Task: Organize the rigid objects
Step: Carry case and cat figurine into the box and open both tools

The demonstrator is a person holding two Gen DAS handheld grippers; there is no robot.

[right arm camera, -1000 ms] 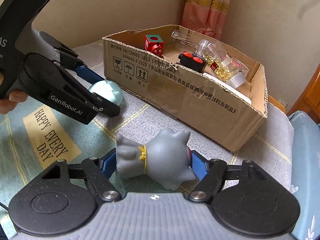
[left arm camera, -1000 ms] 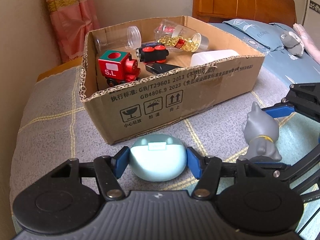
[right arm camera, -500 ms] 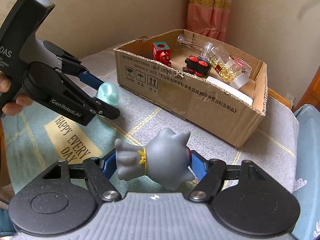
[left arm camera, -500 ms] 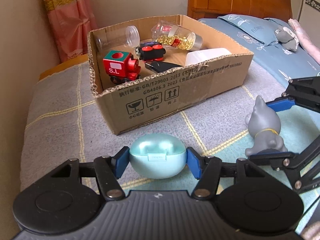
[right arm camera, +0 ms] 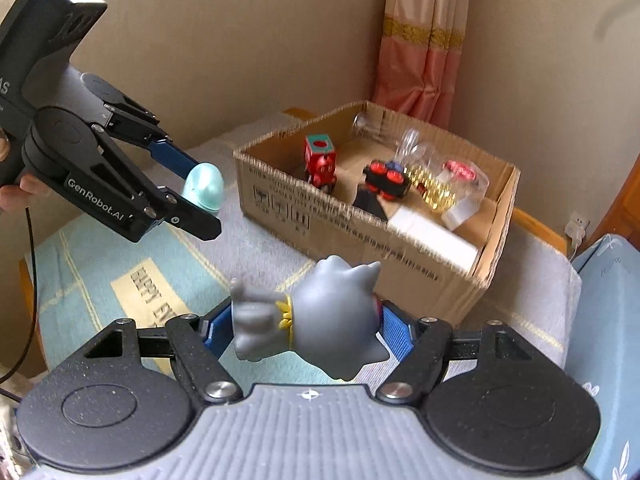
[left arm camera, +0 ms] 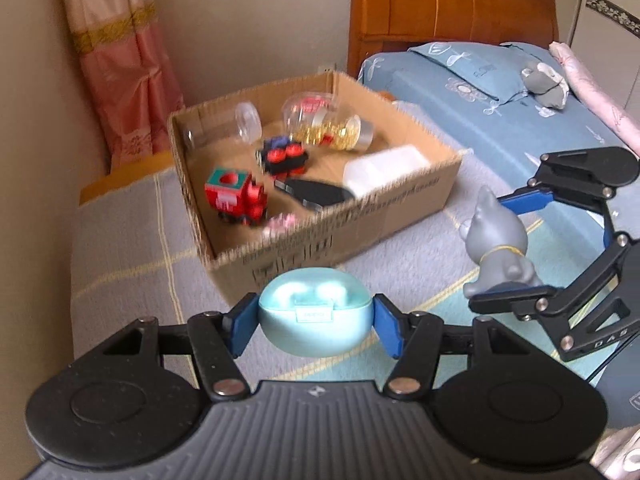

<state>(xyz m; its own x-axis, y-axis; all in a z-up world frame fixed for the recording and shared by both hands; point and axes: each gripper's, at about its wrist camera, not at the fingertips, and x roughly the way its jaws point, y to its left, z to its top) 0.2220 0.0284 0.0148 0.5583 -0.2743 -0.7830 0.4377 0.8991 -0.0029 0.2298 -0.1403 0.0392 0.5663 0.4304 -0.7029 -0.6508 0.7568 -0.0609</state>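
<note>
My left gripper (left arm camera: 316, 320) is shut on a pale blue earbud case (left arm camera: 315, 310) and holds it in the air in front of the cardboard box (left arm camera: 340, 236). It also shows in the right wrist view (right arm camera: 203, 191). My right gripper (right arm camera: 306, 330) is shut on a grey cat figurine (right arm camera: 320, 320), lifted above the blanket to the right of the box; the figurine also shows in the left wrist view (left arm camera: 498, 244). The box (right arm camera: 360, 232) holds a red toy train (left arm camera: 236, 196), a black toy car (left arm camera: 284, 156), a jar of yellow capsules (left arm camera: 326, 128), a clear tube and a white container.
The box sits on a grey checked blanket (left arm camera: 128, 248) against the wall. A blue bed (left arm camera: 500, 96) with a wooden headboard lies to the right. A pink curtain (left arm camera: 120, 56) hangs behind the box. A teal mat with lettering (right arm camera: 148, 292) lies below the grippers.
Both grippers have risen with their objects, which were near the blanket a second ago. The views now look down into the box from higher up.
</note>
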